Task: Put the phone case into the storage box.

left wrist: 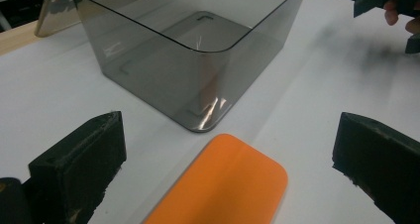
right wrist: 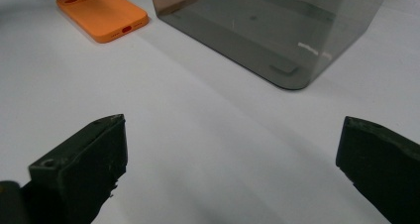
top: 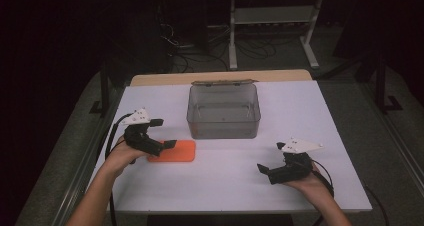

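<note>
High view: a person works at a white worktop (top: 300, 111) with tongs in each hand. The left tongs (top: 161, 133) hover over the near-left end of an orange phone case (top: 172, 151), which lies flat on the worktop just in front of the left corner of a clear grey plastic box (top: 223, 111). The box stands open and empty, its lid (top: 223, 82) lying behind it at the far edge.

Left gripper view: the left tongs (left wrist: 228, 169) are spread wide, one jaw on either side of the phone case (left wrist: 228, 189) and neither touching it; the box (left wrist: 193, 50) rises just beyond.

Right gripper view: the right tongs (right wrist: 230, 169) are likewise released and grasp nothing, with bare worktop (right wrist: 213, 135) between the jaws. The phone case (right wrist: 101, 13), camera cut-outs uppermost, lies well apart at the far left, beside the box (right wrist: 267, 30).

Judged step: approach to the grasp of the case by the left tongs, the case not yet taken; the open box beside it is the likely destination. The next move calls for lowering the left tongs until the jaws straddle the thin edges of the case, then closing squarely, since so flat a thing may slip or skate on the smooth surface. The right tongs (top: 272, 172) rest idle near the front right.
</note>
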